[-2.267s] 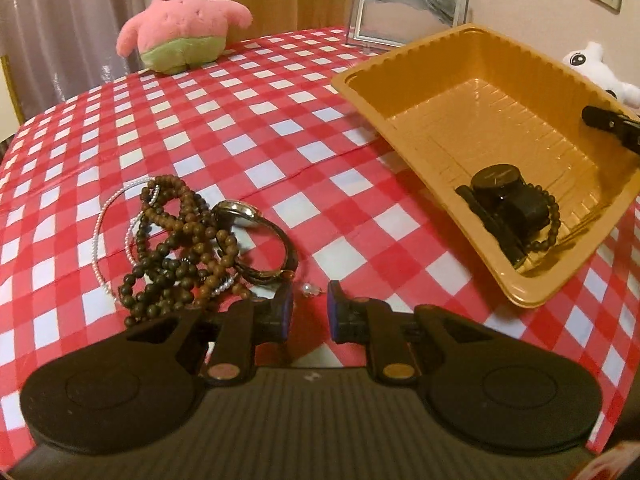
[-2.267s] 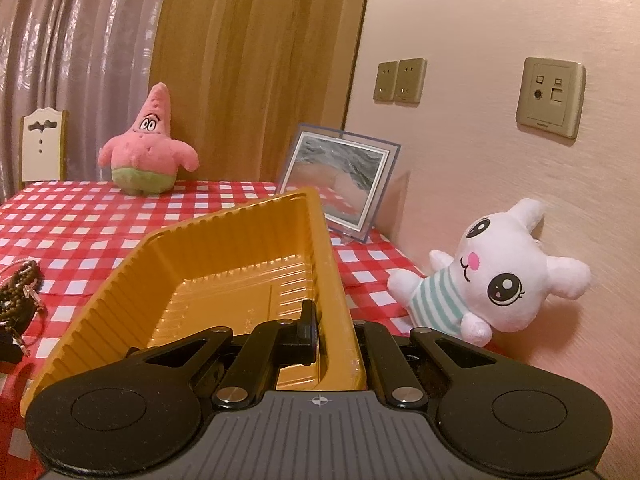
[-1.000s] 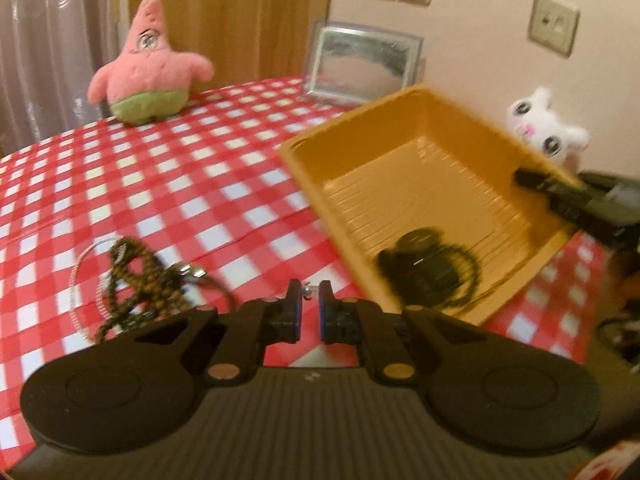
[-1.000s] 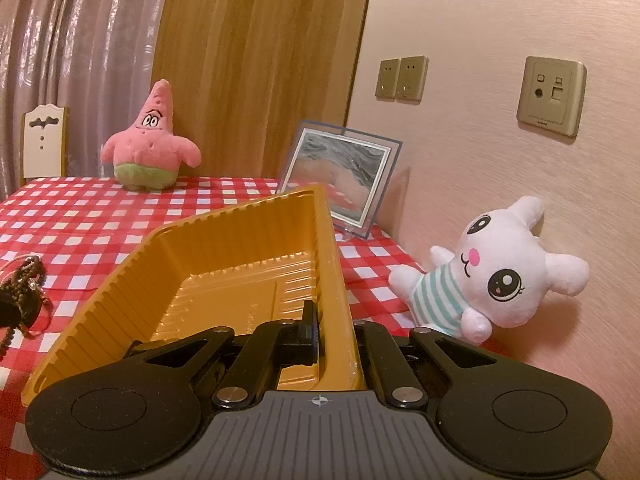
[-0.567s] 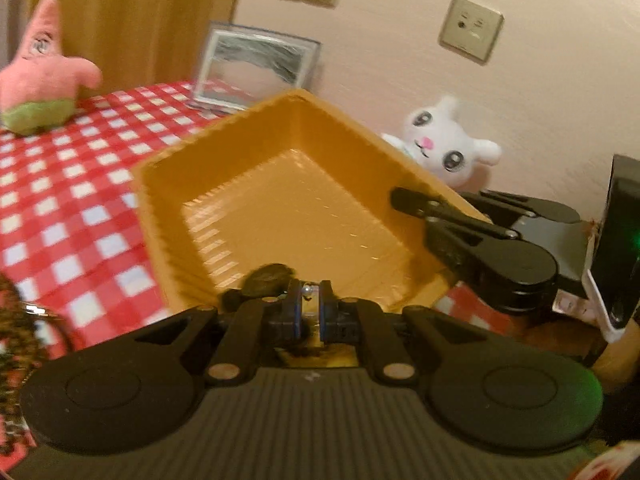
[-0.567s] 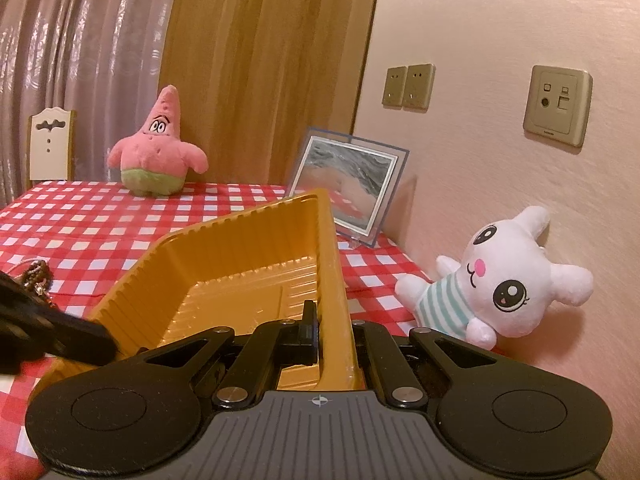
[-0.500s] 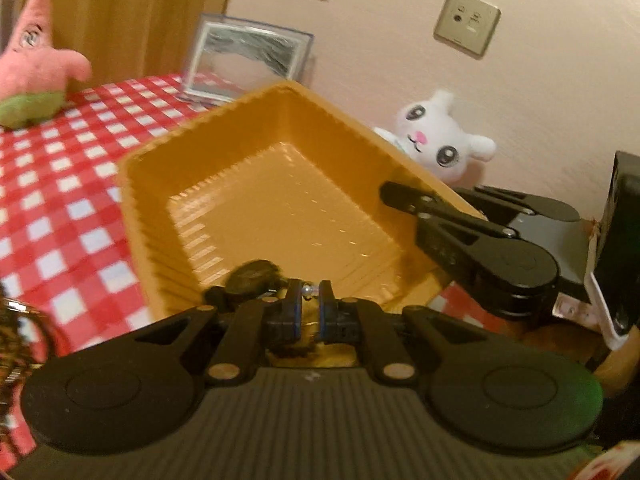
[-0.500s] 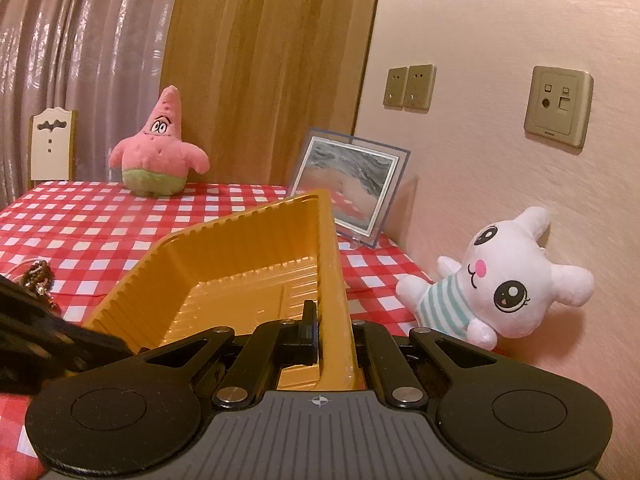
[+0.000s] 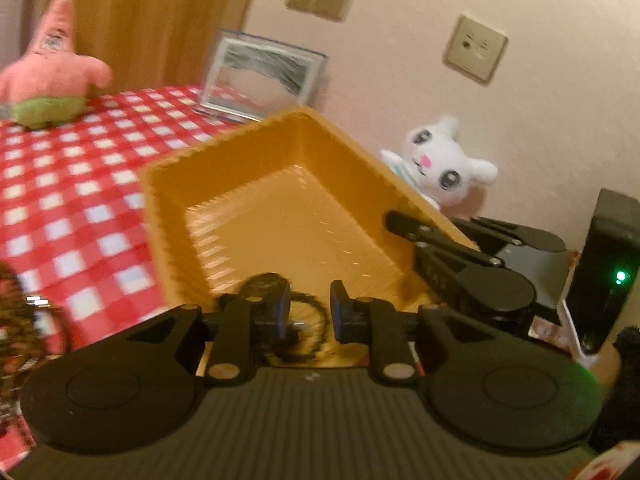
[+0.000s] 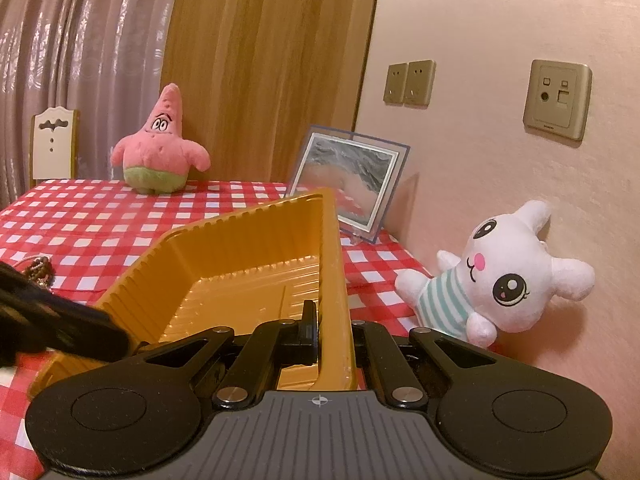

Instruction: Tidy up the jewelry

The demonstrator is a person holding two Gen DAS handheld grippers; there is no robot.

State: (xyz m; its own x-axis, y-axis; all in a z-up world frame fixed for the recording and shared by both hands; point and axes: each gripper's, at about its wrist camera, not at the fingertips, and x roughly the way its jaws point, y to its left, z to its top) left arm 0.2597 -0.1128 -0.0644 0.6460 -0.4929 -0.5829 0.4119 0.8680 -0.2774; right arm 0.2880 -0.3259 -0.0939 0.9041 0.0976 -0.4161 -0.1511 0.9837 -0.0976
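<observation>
Jaws on the left gripper (image 9: 306, 316) are opening over the near end of the yellow tray (image 9: 224, 152), with a clear gap between the 2 pads; a small pin-like piece, blurred, shows just beside the left pad, and I cannot tell whether it is still touching that pad or already falling free. Half a second ago the same pads were pinched together on a tiny pearl-tipped earring, and 2.3 seconds ago that gripper was down at the checked tablecloth (image 9: 72, 184) beside the pile of beads (image 9: 20, 320), so the move has been a carry from cloth to tray ending in a release. Below the gap lie a dark watch (image 9: 262, 284) and a black bead bracelet (image 9: 308, 334), already in the tray. The right gripper (image 10: 334, 332) has not shifted: it stays clamped on the tray's side wall (image 10: 334, 280), 1 finger inside and 1 outside, tipping the tray toward the other hand. For the task, this looks like 1 more small piece delivered, with the bead pile left on the cloth to fetch.
</observation>
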